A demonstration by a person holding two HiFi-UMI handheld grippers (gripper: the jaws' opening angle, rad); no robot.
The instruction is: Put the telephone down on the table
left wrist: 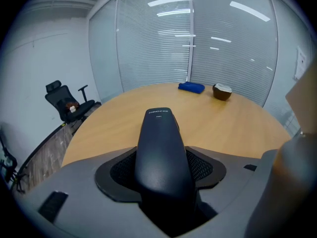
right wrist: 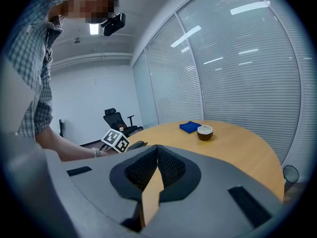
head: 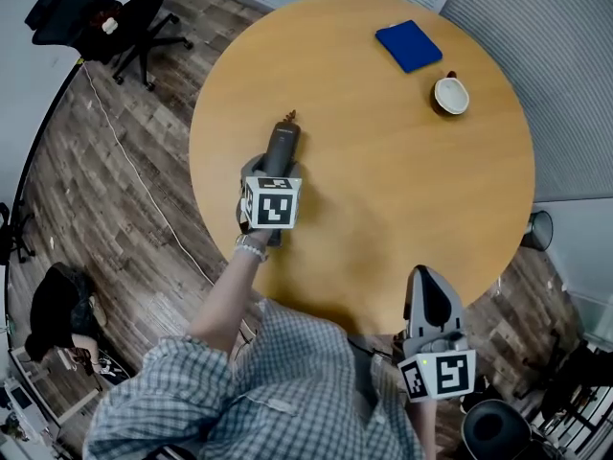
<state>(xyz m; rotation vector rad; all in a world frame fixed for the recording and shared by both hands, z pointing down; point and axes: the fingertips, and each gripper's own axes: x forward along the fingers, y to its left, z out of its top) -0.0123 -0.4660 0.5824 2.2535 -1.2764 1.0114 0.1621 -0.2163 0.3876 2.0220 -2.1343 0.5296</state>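
A black telephone handset point(head: 282, 149) points away from me over the left part of the round wooden table point(head: 383, 209). My left gripper point(head: 276, 175) is shut on it. In the left gripper view the telephone point(left wrist: 160, 148) fills the gap between the grey jaws, its far end sticking out over the tabletop. Whether it touches the wood I cannot tell. My right gripper point(head: 428, 300) hangs at the table's near edge, shut with nothing in it; its tips point(right wrist: 157, 150) meet in the right gripper view.
A blue cloth point(head: 409, 46) and a small white-rimmed bowl point(head: 450, 95) lie at the table's far right. A black office chair point(head: 105, 17) stands on the wooden floor at far left. A dark bin point(head: 539, 230) sits by the blinds on the right.
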